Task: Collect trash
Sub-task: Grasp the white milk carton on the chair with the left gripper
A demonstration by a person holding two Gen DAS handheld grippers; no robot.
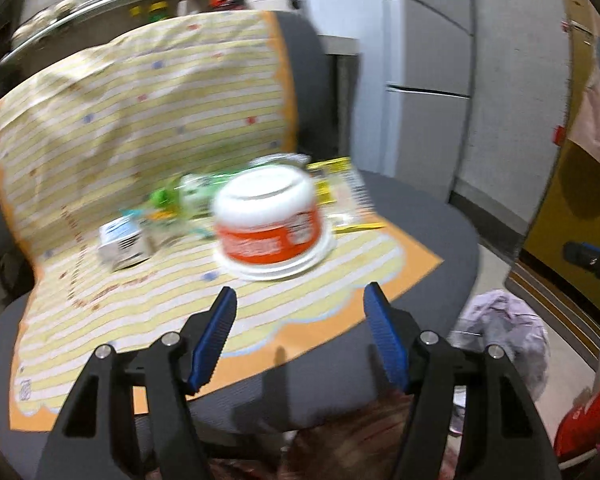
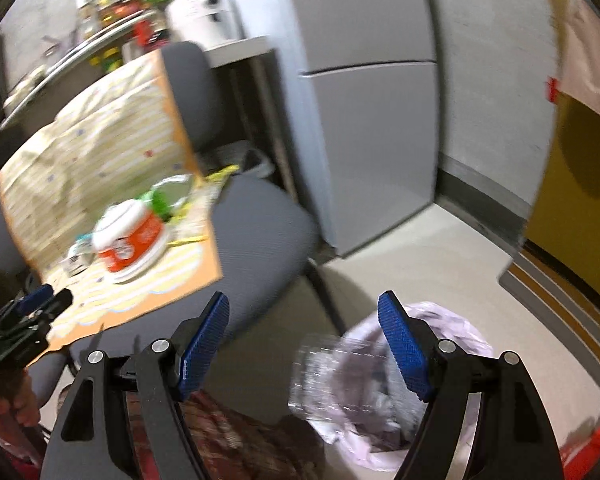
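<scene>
Falling clear bottle [image 2: 324,376] between parted fingers [image 2: 404,352].

My left gripper [image 1: 300,312] points forward and down, its two blue-padded fingers [image 1: 214,336] spread apart with nothing between them and nothing touching either pad. My right gripper [image 2: 304,320] also tilts downward, its jaws standing wide and its blue pads [image 2: 404,348] bare. From the right wrist view my left gripper shows again off to the left of my right jaws, lower and well apart from them, with the hand [image 2: 20,396] that carries it just beneath. From the left wrist view my right gripper [image 1: 592,260] sits far out past my right-hand finger.
</scene>
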